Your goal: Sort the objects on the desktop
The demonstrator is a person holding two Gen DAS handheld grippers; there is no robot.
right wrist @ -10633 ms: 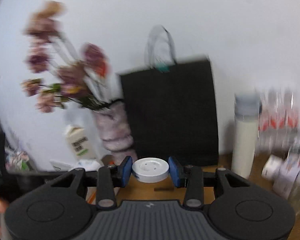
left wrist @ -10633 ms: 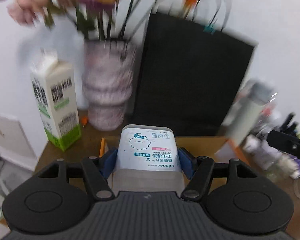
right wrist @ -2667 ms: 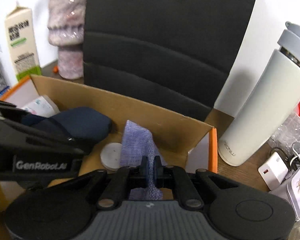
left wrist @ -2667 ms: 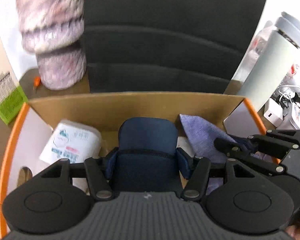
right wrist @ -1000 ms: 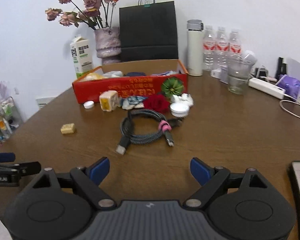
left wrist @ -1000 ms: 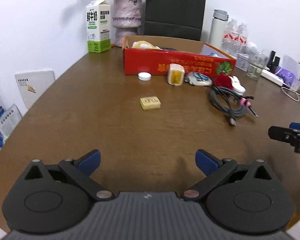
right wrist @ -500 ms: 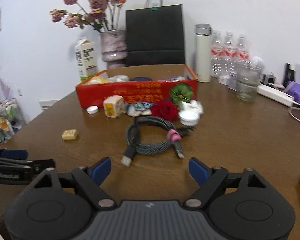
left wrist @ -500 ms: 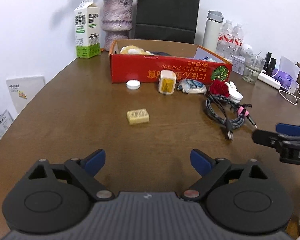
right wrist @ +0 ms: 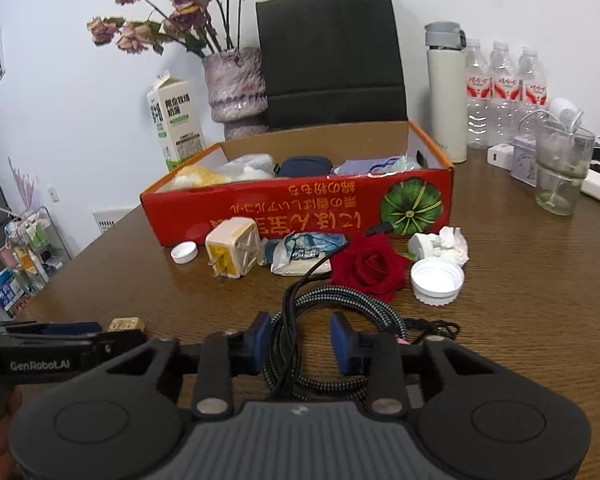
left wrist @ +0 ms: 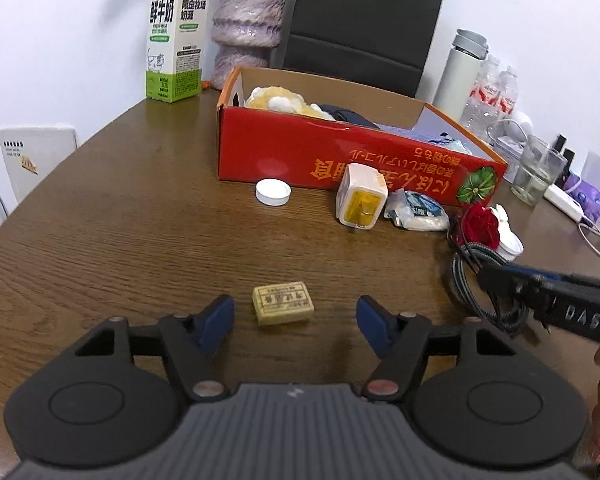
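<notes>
Two grippers are held low over the wooden table [left wrist: 112, 216]. Left gripper [left wrist: 296, 316]: jaws have just been closing and are still apart, with the small yellow block [left wrist: 283, 303] lying on the table between the blue pads, touched by neither. Right gripper [right wrist: 300, 340]: jaws have just been closing around one side of the coiled braided cable [right wrist: 340, 308]; strands are seen between the pads, but firm contact cannot be told from the pictures.

The red cardboard box [left wrist: 340, 160] is set further back, already holding a yellowish plush thing, a dark blue case and a lilac cloth. Just in front of its red wall, loose items are lined up: a small white cap [left wrist: 273, 192], a white-and-yellow plug adapter [left wrist: 362, 196], a wrapped packet [left wrist: 416, 210], a red rose [right wrist: 368, 266], a crumpled tissue [right wrist: 448, 242] and a bigger white lid [right wrist: 437, 280]. The rose is touching the far edge of the cable coil; the lid is just beside it.

Behind the box are a milk carton [left wrist: 176, 36], a vase [right wrist: 236, 84] of dried flowers, a black paper bag [right wrist: 332, 52], a pale flask [right wrist: 446, 88], water bottles [right wrist: 504, 92] and a glass [right wrist: 562, 172].

Nothing is seen between the left pads and the block.
</notes>
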